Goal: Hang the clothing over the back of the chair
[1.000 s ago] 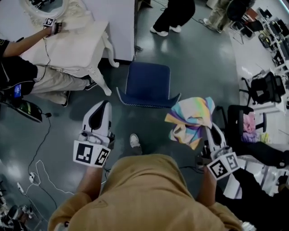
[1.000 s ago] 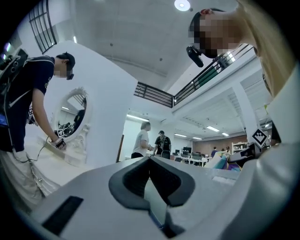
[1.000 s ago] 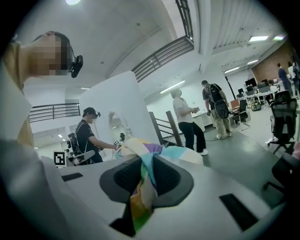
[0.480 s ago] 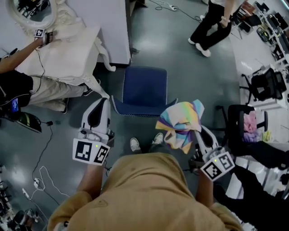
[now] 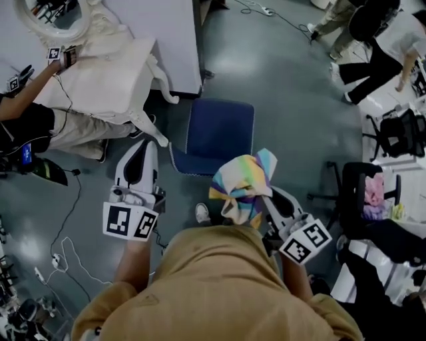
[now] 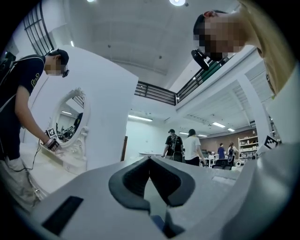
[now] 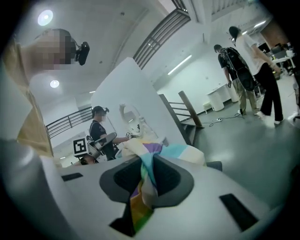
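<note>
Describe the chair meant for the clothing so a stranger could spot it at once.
Start at the white dressing table in the head view's upper left. Just right of it on the grey floor stands the chair. It alone is blue; the office chair at the right is black.

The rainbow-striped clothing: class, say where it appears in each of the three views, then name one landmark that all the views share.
Head view: the clothing is bunched at centre, just below the blue chair.
Left gripper view: not in it.
Right gripper view: low centre, pinched in the right gripper, with a bunch rising behind the jaws.
Shared landmark: the oval mirror, top left in the head view, left in the left gripper view, centre-left in the right gripper view.
</note>
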Demonstrator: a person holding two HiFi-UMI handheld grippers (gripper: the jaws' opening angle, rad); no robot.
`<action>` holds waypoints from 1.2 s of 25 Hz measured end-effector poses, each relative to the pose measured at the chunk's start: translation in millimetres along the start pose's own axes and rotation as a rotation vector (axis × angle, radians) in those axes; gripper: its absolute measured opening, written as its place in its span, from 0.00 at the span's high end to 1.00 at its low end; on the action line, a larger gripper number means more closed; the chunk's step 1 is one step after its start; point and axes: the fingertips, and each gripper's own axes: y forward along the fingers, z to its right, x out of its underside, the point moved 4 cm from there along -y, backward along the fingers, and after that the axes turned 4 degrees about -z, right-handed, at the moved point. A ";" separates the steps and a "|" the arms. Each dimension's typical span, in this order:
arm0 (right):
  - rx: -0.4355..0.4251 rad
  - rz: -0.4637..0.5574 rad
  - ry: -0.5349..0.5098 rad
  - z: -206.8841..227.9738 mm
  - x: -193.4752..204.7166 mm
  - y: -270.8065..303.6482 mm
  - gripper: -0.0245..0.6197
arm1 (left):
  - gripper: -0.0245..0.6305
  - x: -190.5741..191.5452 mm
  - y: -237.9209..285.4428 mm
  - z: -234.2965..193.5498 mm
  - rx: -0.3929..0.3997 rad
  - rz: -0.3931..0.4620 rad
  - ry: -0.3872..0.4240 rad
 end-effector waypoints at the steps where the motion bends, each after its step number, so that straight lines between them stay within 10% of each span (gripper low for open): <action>1: -0.003 -0.002 0.012 1.6 3.6 4.4 0.86 | 0.96 1.8 -2.2 0.2 -0.005 -0.004 -0.001; 16: 0.070 -0.080 0.142 57.4 39.5 113.4 0.86 | 0.96 1.6 -37.9 -36.2 -0.102 -0.009 -0.004; 30: 0.252 -0.305 -0.090 87.0 81.0 142.8 0.84 | 0.96 5.5 -49.6 -39.5 -0.124 -0.010 -0.015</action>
